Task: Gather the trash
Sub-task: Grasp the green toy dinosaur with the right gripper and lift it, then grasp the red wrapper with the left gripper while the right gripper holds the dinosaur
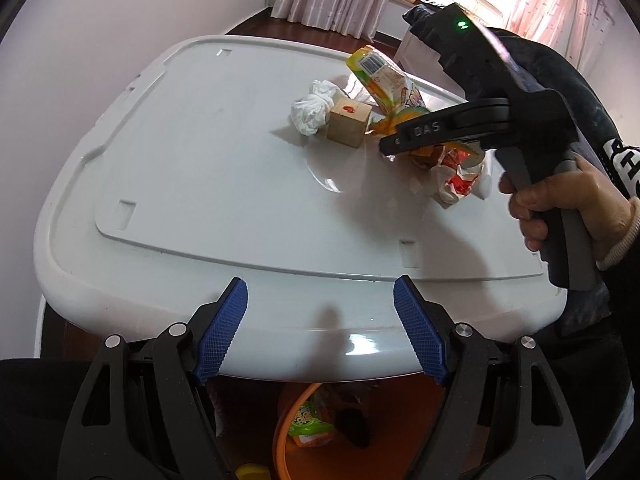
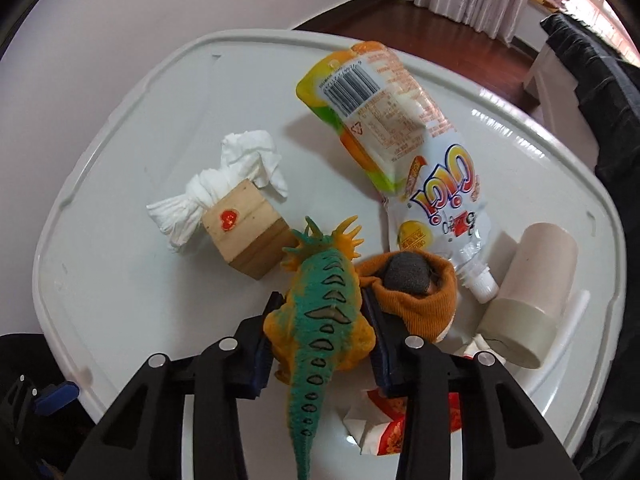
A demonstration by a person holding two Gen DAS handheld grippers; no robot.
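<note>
On a white plastic lid (image 2: pixel 120 300) lie a crumpled white tissue (image 2: pixel 224 188), a wooden cube with a red mark (image 2: pixel 248 236), a juice pouch (image 2: pixel 400 136), an orange sock (image 2: pixel 416 292), a beige cylinder (image 2: pixel 528 292) and a red-and-white wrapper (image 2: pixel 384 428). My right gripper (image 2: pixel 322 312) is shut on a green-and-orange toy dinosaur (image 2: pixel 320 320). It also shows in the left wrist view (image 1: pixel 404 142) above the pile. My left gripper (image 1: pixel 320 292) is open and empty at the lid's near edge (image 1: pixel 280 344). The tissue (image 1: pixel 312 108), cube (image 1: pixel 348 124) and pouch (image 1: pixel 384 76) lie far from it.
An orange bin (image 1: pixel 280 432) with a green packet inside stands on the floor below the lid's near edge. Curtains and a window are at the back. A dark chair (image 2: pixel 592 80) stands at the right.
</note>
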